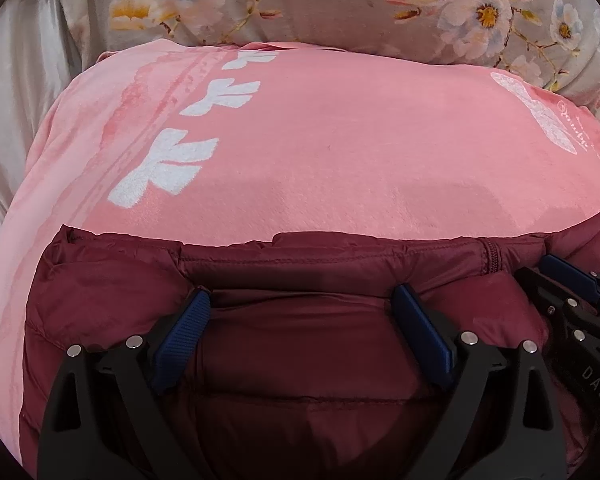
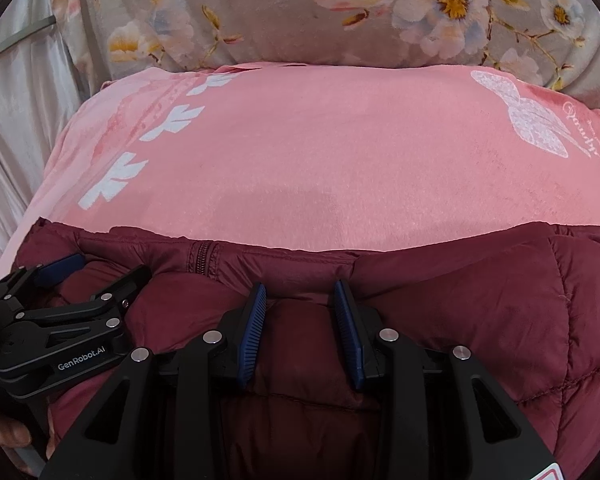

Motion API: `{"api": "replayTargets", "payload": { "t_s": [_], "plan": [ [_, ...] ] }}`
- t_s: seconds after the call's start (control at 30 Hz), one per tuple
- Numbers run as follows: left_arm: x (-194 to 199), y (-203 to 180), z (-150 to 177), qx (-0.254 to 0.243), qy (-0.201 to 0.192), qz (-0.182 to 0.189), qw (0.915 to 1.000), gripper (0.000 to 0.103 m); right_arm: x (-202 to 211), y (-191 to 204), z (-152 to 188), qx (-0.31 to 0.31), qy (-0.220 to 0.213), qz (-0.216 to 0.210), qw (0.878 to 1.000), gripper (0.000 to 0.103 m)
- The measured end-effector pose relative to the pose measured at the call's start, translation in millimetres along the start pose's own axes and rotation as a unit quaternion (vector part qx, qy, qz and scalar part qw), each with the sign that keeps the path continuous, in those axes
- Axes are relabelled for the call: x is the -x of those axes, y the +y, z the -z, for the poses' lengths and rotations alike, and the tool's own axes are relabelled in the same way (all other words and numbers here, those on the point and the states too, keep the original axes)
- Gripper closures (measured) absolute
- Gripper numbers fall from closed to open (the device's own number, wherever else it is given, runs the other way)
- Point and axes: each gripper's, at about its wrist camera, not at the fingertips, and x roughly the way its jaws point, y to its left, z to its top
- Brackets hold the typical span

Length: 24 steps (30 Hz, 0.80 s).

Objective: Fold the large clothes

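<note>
A dark red quilted puffer jacket [image 1: 300, 344] lies bunched on a pink blanket [image 1: 340, 140]; it also shows in the right wrist view [image 2: 480, 320]. My left gripper [image 1: 300, 300] is wide open, both blue pads pressed onto the jacket just behind its stitched hem. My right gripper [image 2: 300, 292] is part-way closed around a raised fold of the jacket near the hem, right of the zipper [image 2: 200, 260]. The two grippers are side by side: the right one shows in the left view [image 1: 572, 292], the left one in the right view [image 2: 80, 276].
The pink blanket [image 2: 340, 160] has white leaf prints and covers the bed. A grey floral pillow [image 2: 300, 12] lies beyond it. Pale satin fabric [image 1: 16, 100] hangs at the left.
</note>
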Motion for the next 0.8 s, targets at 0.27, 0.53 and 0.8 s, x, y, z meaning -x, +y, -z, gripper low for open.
{"api": "replayTargets", "payload": {
  "t_s": [0.27,0.53,0.8],
  "plan": [
    [80,43,34,0.061,-0.019,0.018,0.9978,0.011,87,28,35,0.006,-0.038,-0.004,0.999,0.068],
    [125,124,106,0.173,0.013,-0.023,0.9846,0.009,97,77,87,0.047,-0.013,-0.009,0.999,0.066],
    [113,158,144,0.249,0.042,0.014,0.9675,0.008,84,73,102,0.028,-0.01,-0.008,1.0,0.064]
  ]
}}
